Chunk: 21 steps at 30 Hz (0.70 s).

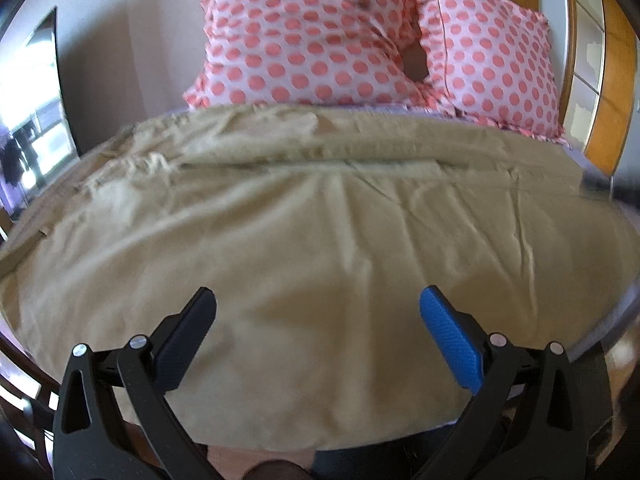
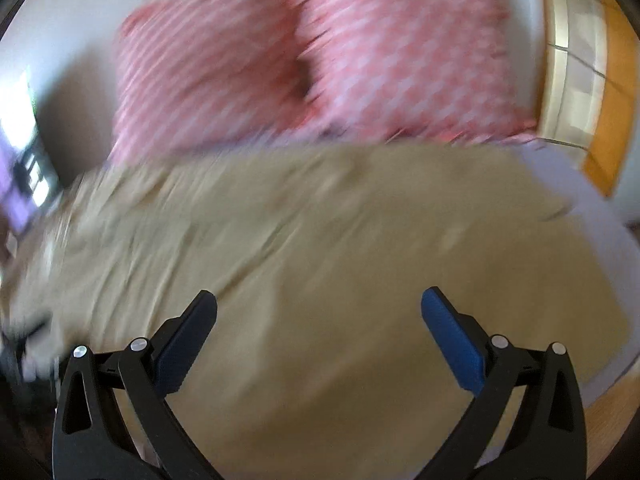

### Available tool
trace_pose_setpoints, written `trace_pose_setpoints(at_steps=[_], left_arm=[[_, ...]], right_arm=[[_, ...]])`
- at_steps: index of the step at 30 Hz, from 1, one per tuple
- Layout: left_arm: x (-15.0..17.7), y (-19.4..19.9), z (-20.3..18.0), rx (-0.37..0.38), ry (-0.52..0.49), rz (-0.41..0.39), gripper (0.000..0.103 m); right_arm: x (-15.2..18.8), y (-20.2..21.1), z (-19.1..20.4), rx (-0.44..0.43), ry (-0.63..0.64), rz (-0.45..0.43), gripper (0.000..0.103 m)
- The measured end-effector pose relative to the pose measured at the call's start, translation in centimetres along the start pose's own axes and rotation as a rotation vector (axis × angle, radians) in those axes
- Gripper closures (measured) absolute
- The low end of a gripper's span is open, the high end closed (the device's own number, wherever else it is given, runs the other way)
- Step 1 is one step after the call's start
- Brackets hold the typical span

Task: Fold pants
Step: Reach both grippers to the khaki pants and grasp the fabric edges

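1. Pants [image 1: 320,240], of beige cloth, lie spread flat on the bed and fill the middle and lower part of both views, below the dotted pink pillows [image 1: 320,32] at the top of the frame.
2. Their long axis runs left to right across the frame; a lengthwise seam crosses the middle of the left wrist view.
3. Left gripper [image 1: 318,312] has its jaws spread wide and holds nothing; cloth lies directly ahead, between them.
4. Right gripper [image 2: 319,312] also has its jaws spread and empty; its view is blurred.
5. Both seem equally near the lower edge of the cloth.
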<state>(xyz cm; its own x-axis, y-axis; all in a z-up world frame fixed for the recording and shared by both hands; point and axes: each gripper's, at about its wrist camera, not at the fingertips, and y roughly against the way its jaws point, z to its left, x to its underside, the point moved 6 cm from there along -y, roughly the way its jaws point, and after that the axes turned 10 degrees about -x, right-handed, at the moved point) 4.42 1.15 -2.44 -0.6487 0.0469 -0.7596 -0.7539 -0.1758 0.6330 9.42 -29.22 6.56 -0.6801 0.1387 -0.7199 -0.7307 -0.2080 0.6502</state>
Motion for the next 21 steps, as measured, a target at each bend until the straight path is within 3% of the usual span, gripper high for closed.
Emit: trace_pose_setpoints(at_steps=[4, 6, 7, 8, 11, 18, 19, 21], left_arm=[[-1.6, 0.5, 1.1, 0.023, 0.029, -0.052, 0.002], [-2.2, 0.5, 1.2, 0.057, 0.051, -0.063, 0.002], [-2.4, 0.4, 1.2, 0.073, 0.058, -0.067, 0.002], [-2.6, 0.3, 1.2, 0.086, 0.061, -0.071, 0.002], [-2.9, 0.0, 1.1, 0.094, 0.057, -0.085, 0.002], [-3.5, -1.0, 0.7, 0.093, 0.034, -0.096, 0.002], [-3.5, -1.2, 0.6, 0.092, 0.033, -0.093, 0.002], [-3.4, -1.4, 0.7, 0.092, 0.034, -0.088, 0.002]], right_arm=[[-8.9, -2.4, -8.4, 0.158, -0.202, 0.031, 0.001], [-11.6, -4.8, -12.1, 0.262, -0.259, 0.053, 0.002], [-12.9, -6.8, -14.6, 0.342, -0.296, 0.084, 0.011], [-13.6, -8.3, -16.1, 0.382, -0.331, 0.108, 0.02], [-14.6, -13.2, -20.7, 0.425, -0.502, 0.168, 0.033], [-15.3, -18.8, -23.7, 0.536, -0.615, 0.211, 0.033], [-15.2, -19.0, -23.9, 0.572, -0.582, 0.215, 0.035], [-15.1, -18.8, -23.7, 0.556, -0.543, 0.181, 0.045]])
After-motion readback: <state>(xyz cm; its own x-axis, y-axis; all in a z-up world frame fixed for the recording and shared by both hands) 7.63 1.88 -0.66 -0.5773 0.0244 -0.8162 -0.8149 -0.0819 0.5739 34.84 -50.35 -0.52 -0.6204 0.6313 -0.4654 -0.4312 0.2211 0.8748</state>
